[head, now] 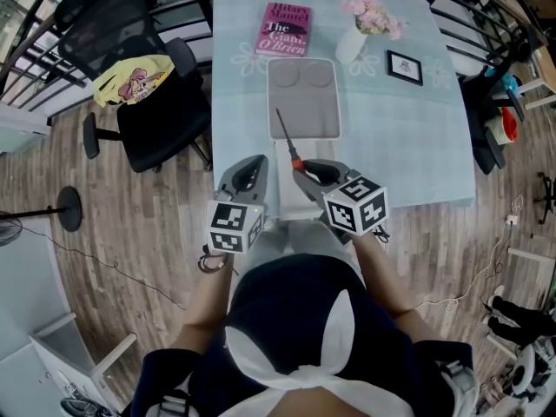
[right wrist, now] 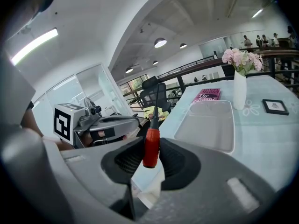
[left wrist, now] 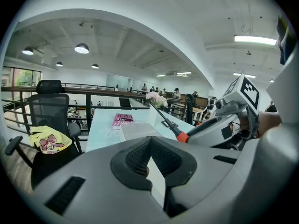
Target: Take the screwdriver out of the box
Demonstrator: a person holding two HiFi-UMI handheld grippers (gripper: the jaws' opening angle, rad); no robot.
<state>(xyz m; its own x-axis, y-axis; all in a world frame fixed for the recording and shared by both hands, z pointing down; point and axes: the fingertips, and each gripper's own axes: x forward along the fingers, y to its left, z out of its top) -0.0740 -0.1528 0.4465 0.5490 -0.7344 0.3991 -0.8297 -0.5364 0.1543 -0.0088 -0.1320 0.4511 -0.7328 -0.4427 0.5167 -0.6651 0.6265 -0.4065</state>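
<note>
My right gripper (right wrist: 150, 143) clamps the screwdriver (right wrist: 151, 149) by its red handle between the fingers, with the shaft reaching past the fingertips toward the box (head: 304, 111). My left gripper (left wrist: 149, 142) is closed and empty.

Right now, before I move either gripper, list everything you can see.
table: one, pale blue cloth, ahead of the person
box: one, translucent white, mid-table, nothing inside
book: one, pink, beyond the box
vase: one, white, holding pink flowers, right of the book
picture frame: one, black, right of the vase
office chair: one, black, left of the table
cloth: one, yellow, on the chair
screwdriver: one, red handle, held above the box's near edge
left gripper: grey, jaws together, empty
right gripper: grey, jaws closed on the screwdriver handle
</note>
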